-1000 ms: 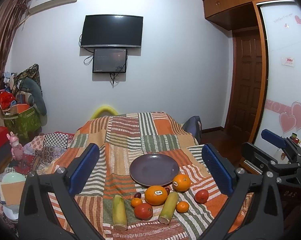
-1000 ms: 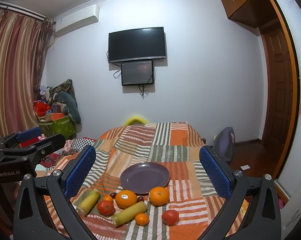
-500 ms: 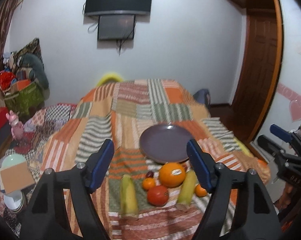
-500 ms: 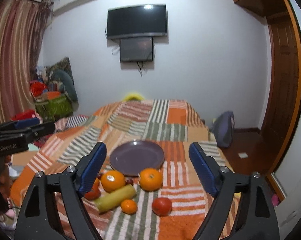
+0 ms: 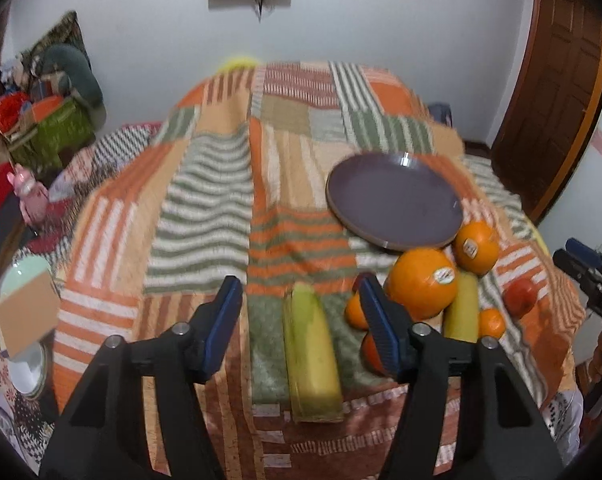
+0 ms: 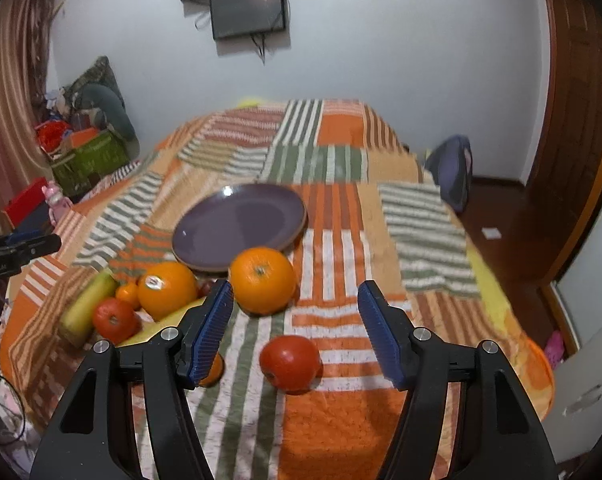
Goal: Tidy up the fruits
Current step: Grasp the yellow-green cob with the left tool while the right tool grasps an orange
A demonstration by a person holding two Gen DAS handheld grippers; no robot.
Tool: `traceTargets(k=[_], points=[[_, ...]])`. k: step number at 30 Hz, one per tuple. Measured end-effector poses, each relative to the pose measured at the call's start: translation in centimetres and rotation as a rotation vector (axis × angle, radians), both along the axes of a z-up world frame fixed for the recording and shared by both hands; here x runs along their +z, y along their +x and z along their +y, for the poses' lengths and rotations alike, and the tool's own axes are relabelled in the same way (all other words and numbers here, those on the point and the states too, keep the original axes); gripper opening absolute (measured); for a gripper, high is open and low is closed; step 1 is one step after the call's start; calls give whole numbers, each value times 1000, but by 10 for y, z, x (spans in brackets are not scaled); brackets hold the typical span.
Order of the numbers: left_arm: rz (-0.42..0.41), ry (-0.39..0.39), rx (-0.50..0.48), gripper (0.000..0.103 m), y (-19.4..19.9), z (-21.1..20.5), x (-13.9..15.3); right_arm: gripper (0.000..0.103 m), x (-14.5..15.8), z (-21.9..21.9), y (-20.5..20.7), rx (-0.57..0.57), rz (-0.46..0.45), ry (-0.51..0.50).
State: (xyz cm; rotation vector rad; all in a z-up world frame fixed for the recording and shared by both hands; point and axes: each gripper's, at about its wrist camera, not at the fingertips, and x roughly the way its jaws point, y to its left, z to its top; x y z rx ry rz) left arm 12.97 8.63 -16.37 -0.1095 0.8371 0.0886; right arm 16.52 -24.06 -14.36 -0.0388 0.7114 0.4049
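An empty purple plate [image 5: 395,200] [image 6: 239,226] lies on a striped patchwork blanket [image 5: 205,208] [image 6: 333,252]. In front of it sit two big oranges [image 5: 421,284] [image 6: 261,286], small tangerines [image 5: 491,322], red tomatoes [image 6: 289,362] [image 5: 519,298] and two yellow-green corn cobs [image 5: 311,352] [image 6: 87,308]. My left gripper [image 5: 297,308] hovers over the left corn cob, its jaws closing with the cob seen between them, pads not touching it. My right gripper [image 6: 295,316] hangs above the red tomato, jaws closing, pads clear of the fruit.
The blanket-covered table drops off at the near and right edges. Boxes, a green crate [image 5: 53,132] and a pink toy [image 5: 27,196] crowd the floor at left. A wooden door [image 5: 553,92] and a dark bag [image 6: 451,172] stand at right.
Both grippers have dropped toward the fruit and tilted downward, and both pairs of jaws have narrowed. The left one slid over the corn cob, the right over the tomato.
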Motion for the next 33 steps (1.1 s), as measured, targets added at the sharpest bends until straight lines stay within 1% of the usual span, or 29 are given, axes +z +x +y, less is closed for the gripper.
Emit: traceTargets(k=[2,4,9,14,18,23,26,29,33], points=[[47,-12,-8,56,7,2,-14,62,-7,4,4,13,23,-4],[76,-21,-14,55,11,2,-24,62,-12,8,11,25,31,-18],[121,-35,-30,55,18,2,-43,62,-19,20,24,62,44,-43],[169,-58,-39,52,19,1,-59,62,-21,34,40,91,55,-21],[199,-91,-57,50,20,1,-70,62,-29,44,52,99,74,-30],[191,-68,-60,45,22,-1,-75,62,-40,51,59,103,99,-52],[187,-83,-57,42,27,0,-76,63,-45,55,62,113,128,-45],[181,-102,-59,41,30,3,-76,67,-49,58,63,109,134,-69],[178,-123,-67,40,31,7,-75,68,-57,58,68,112,171,-72]])
